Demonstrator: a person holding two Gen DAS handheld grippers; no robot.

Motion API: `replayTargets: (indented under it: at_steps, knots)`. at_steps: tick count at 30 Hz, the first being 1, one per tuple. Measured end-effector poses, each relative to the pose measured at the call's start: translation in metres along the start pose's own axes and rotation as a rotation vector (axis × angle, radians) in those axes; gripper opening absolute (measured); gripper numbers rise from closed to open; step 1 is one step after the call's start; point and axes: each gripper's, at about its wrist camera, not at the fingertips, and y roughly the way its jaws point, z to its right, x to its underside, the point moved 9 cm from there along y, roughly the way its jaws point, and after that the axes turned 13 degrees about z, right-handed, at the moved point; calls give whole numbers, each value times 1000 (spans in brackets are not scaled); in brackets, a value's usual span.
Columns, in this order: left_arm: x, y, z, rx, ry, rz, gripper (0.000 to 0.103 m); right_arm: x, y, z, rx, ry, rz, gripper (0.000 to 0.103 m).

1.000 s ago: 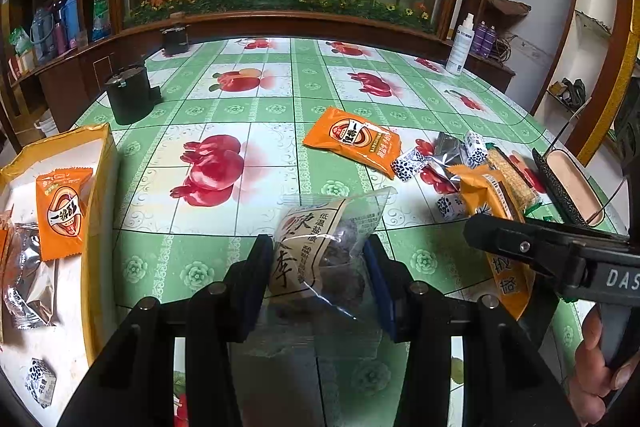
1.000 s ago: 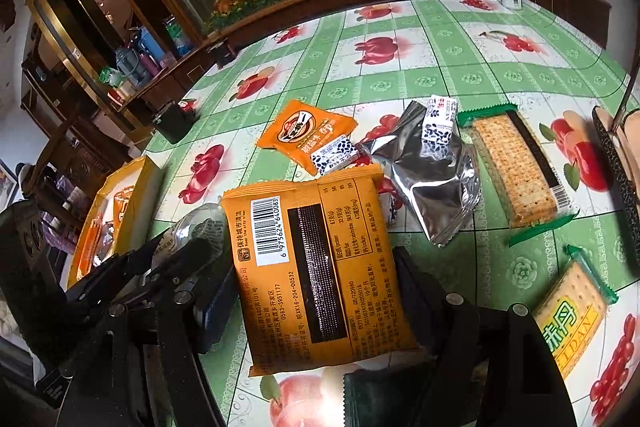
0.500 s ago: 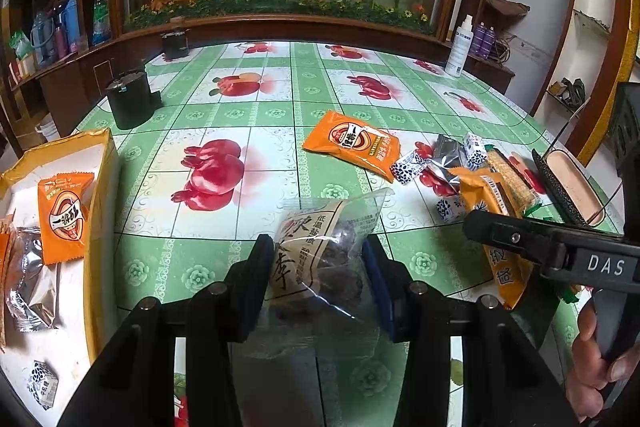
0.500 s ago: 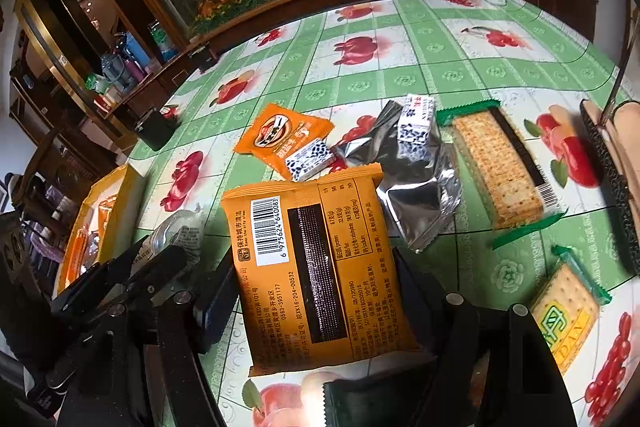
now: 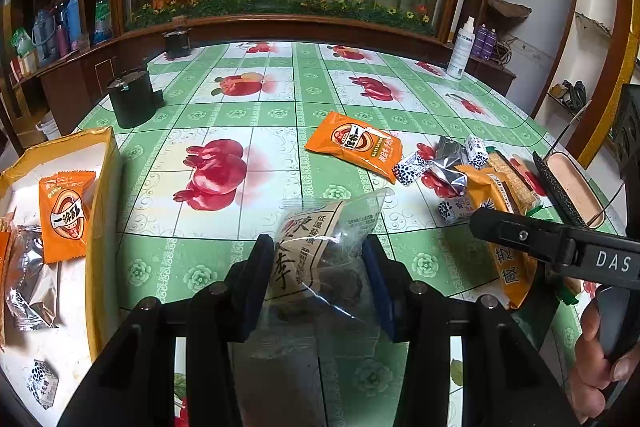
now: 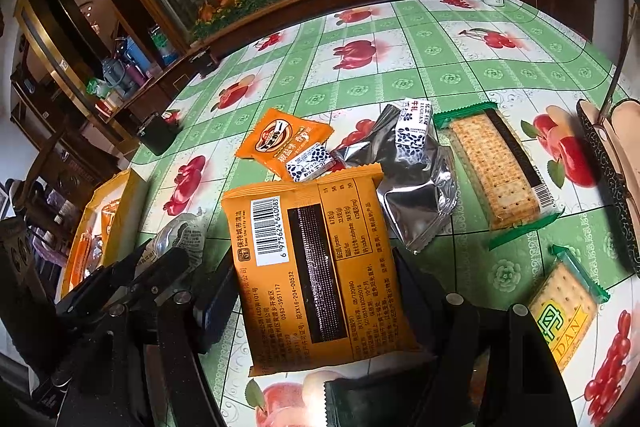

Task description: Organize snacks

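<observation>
Snacks in transit: left hand-held gripper [image 5: 316,275] is clamped on a clear date packet [image 5: 320,247], right hand-held gripper [image 6: 316,299] on an orange packet [image 6: 316,267], both above the desk [image 5: 224,95]. Next move likely calls for carrying each left to the yellow box [image 5: 102,211] and releasing inside.

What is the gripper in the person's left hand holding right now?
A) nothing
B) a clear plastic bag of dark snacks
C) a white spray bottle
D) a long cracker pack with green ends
B: the left gripper is clamped on the clear plastic bag of dark snacks.
</observation>
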Motion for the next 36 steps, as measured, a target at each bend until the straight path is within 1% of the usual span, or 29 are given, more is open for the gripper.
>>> replayTargets:
  at_steps: [10,36]
  knots:
    - [0,-1,0,9,-4,0,44,-1,0,6,5,27,-2,77]
    - [-3,-2,10,23,-1,14,42,-3,-1,6,10,30,8,77]
